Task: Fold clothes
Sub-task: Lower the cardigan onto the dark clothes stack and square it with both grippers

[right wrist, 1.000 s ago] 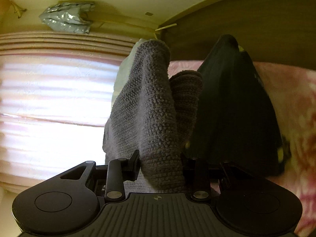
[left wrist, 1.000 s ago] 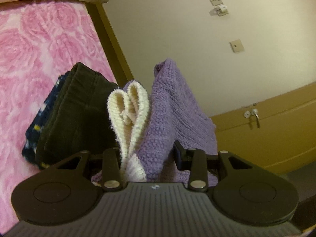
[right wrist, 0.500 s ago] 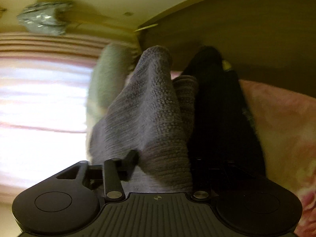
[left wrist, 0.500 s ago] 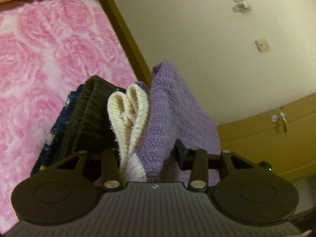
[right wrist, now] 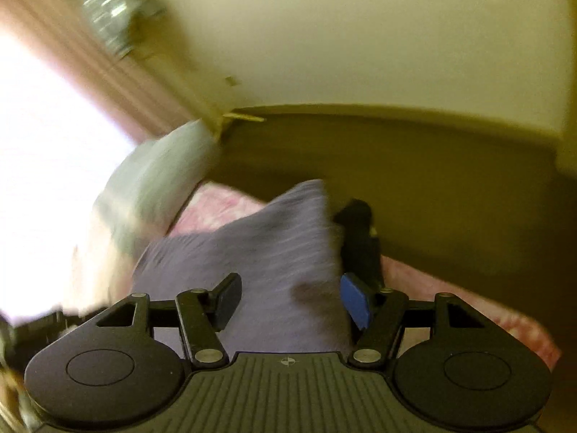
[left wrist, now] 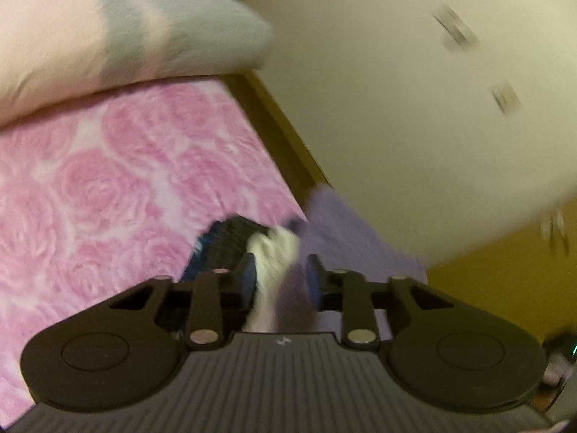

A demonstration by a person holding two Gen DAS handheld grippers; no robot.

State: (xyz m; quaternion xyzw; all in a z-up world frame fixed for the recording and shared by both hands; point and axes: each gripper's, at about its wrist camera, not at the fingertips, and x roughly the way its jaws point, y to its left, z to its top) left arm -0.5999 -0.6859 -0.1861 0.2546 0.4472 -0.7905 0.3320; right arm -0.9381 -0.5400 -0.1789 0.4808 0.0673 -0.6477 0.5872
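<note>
Both views are motion-blurred. My left gripper [left wrist: 279, 281] is shut on the purple knit sweater [left wrist: 346, 231] with its cream ribbed edge [left wrist: 274, 249], low over the pink rose bedspread [left wrist: 108, 187]. A dark folded garment [left wrist: 223, 243] lies just behind the sweater. In the right wrist view my right gripper [right wrist: 288, 297] has its jaws spread wide, with the purple sweater [right wrist: 259, 252] lying loose between them. The dark garment [right wrist: 360, 238] is just right of it.
A grey and pink pillow [left wrist: 108, 25] lies at the bed's head, also in the right wrist view [right wrist: 155, 180]. A brown wooden bed frame [left wrist: 281, 133] borders the cream wall [left wrist: 396, 108]. A bright curtained window [right wrist: 47, 166] is at left.
Both grippers have dropped and pulled back towards the bed, so the sweater looks smaller and lower. My right gripper has opened and released the sweater. The left keeps its grip.
</note>
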